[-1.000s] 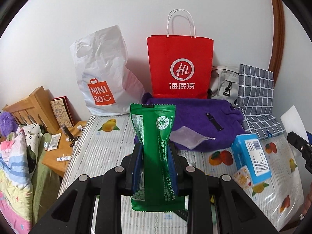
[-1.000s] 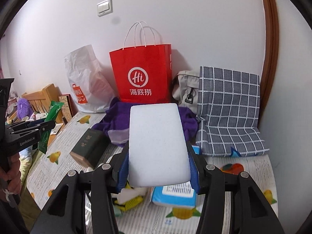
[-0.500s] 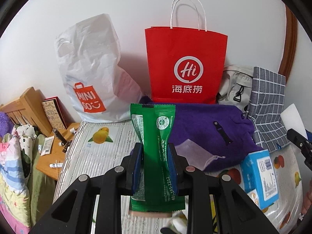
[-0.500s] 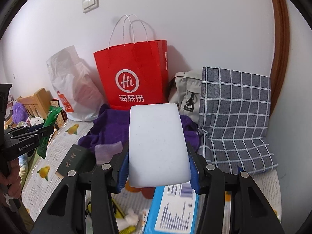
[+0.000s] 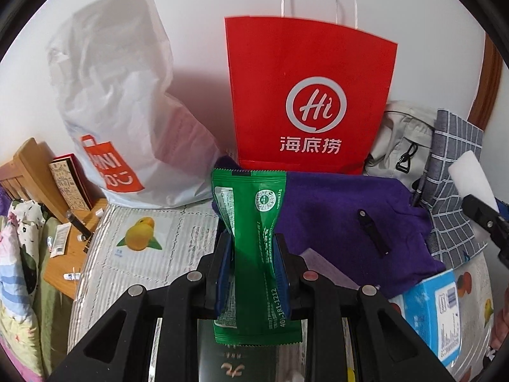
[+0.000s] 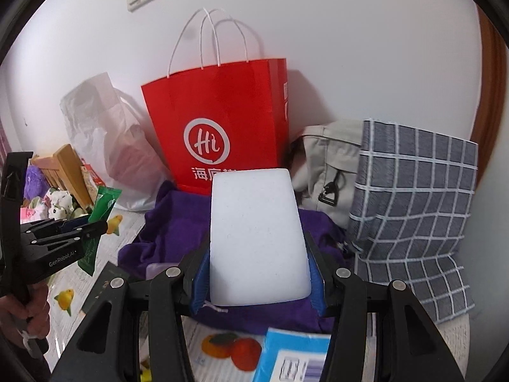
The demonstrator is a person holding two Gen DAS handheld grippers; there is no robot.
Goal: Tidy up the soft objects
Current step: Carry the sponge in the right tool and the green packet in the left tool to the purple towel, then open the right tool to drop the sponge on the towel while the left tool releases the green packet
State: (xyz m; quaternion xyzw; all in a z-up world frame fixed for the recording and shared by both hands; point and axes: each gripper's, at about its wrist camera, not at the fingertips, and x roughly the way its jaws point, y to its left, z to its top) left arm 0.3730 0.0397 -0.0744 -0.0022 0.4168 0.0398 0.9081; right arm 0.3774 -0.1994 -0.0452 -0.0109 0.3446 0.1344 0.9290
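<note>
Both tongs loaded. Left tongs (image 5: 253,270) are clamped on the green packet (image 5: 254,254), which stands upright, long axis running up out of the jaws, pinched at its waist so the top flares. Right tongs (image 6: 256,273) are closed on the white sponge (image 6: 257,238), also upright, long axis pointing away from the jaws toward the wall. The relation that matters: the red bag (image 5: 310,102) sits dead ahead of the left tongs, just beyond the packet's top edge, mouth up and well above the packet in this view. From the right tongs the same red bag (image 6: 219,124) is ahead and slightly left, partly hidden behind the sponge. The white plastic bag (image 5: 111,102) lies ahead-left of the left tongs; the checked bag (image 6: 410,203) lies ahead-right of the right tongs. So the left hand looks better lined up on the red bag, the right on the checked one, though I cannot tell which container is meant. A purple cloth (image 5: 350,219) lies on the surface between the tongs and the bags, under both loads. Either drop likely needs a lift to clear a bag rim first.
</note>
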